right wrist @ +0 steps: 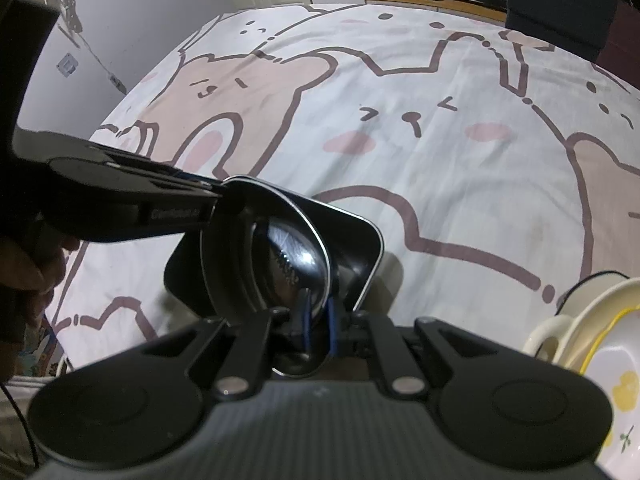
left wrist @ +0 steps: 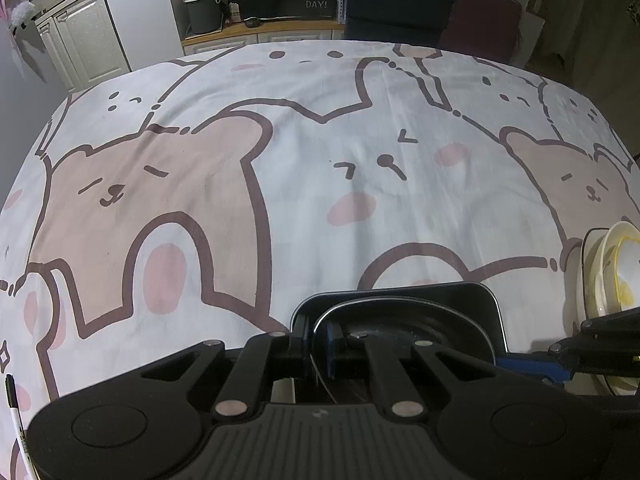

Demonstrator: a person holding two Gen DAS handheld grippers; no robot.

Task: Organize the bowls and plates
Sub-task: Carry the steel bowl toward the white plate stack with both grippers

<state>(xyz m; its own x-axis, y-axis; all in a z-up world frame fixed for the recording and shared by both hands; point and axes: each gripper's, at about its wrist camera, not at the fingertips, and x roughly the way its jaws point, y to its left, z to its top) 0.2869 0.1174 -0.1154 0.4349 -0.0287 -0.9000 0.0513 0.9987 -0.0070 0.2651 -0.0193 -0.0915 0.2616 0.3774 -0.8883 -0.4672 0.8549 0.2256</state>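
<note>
Both my grippers are gripping one dark round plate [right wrist: 280,256], glossy black with a thin pale rim, a bright glare spot on its inner face. It is standing tilted, nearly on edge, inside a dark square dish [right wrist: 360,248] with rounded corners and a light edge line. Both are sitting near the near edge of the worktop [left wrist: 320,184], which is wearing a white cloth printed with pink-brown bears.

My left gripper [left wrist: 320,340] is pinching the plate's rim, fingers narrow. My right gripper [right wrist: 320,320] is clamping the opposite rim, blue pads [right wrist: 332,328] almost together around the thin edge.

Toward the near right corner, cream bowls [left wrist: 616,272] with yellow trim are leaning in a wire rack [left wrist: 585,256].
</note>
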